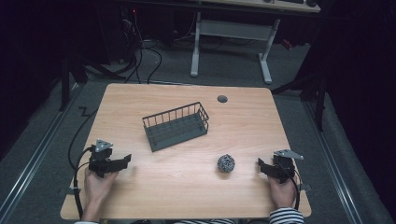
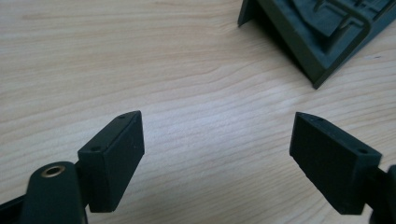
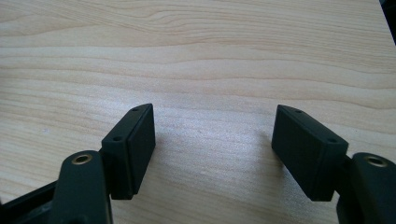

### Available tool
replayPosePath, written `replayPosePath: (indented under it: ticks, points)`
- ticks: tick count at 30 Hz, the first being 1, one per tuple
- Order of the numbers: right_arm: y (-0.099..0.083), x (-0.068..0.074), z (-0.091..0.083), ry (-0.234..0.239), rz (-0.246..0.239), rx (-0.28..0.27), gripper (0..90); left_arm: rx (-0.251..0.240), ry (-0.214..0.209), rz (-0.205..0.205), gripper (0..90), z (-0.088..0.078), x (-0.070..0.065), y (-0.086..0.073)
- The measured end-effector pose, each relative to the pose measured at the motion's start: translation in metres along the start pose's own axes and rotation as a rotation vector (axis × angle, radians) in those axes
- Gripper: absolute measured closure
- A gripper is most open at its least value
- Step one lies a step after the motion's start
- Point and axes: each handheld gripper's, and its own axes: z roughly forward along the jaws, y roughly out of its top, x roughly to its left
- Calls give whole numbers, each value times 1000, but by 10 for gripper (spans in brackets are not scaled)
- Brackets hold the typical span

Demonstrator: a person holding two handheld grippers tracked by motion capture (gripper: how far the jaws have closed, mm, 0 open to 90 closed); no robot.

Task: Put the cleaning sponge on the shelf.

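High view: a light wooden counter (image 1: 187,186) is seen from above. A dark wire basket with a flat floor (image 1: 176,125) is set near the middle of it, tilted a little. A small round ball of crumpled silver foil (image 1: 226,163) is laid on the wood, in front of the basket and to its right, well apart from it.

The left tongs (image 1: 125,160) are held in a hand (image 1: 97,184) at the near left corner, and are pointed toward the middle of the counter. The right tongs (image 1: 260,164) are held in the other hand (image 1: 281,190) at the near right side, near the foil ball but not touching it.

In the left gripper view the left tongs (image 2: 217,135) are spread wide, with bare wood between the jaws. A corner of the basket (image 2: 322,32) is seen at the top right.

In the right gripper view the right tongs (image 3: 214,135) are open too, and nothing is gripped; wood grain is seen between the jaws.
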Motion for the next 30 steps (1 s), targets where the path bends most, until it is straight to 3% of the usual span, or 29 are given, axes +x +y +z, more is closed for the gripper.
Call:
replayPosePath:
  ticks: [6,8,15,21,30]
  points:
    - [0,0,0,0,0,0,305,-29,-37,-2,181,-6,-5,12]
    - [0,0,0,0,0,0,305,-45,-30,16,183,-10,-8,18]
    - [0,0,0,0,0,0,304,-72,-75,46,183,-19,-19,44]
    - [0,0,0,0,0,0,304,-81,-121,41,181,-18,-25,59]
    - [0,0,0,0,0,0,304,-84,-145,43,180,-11,-32,78]
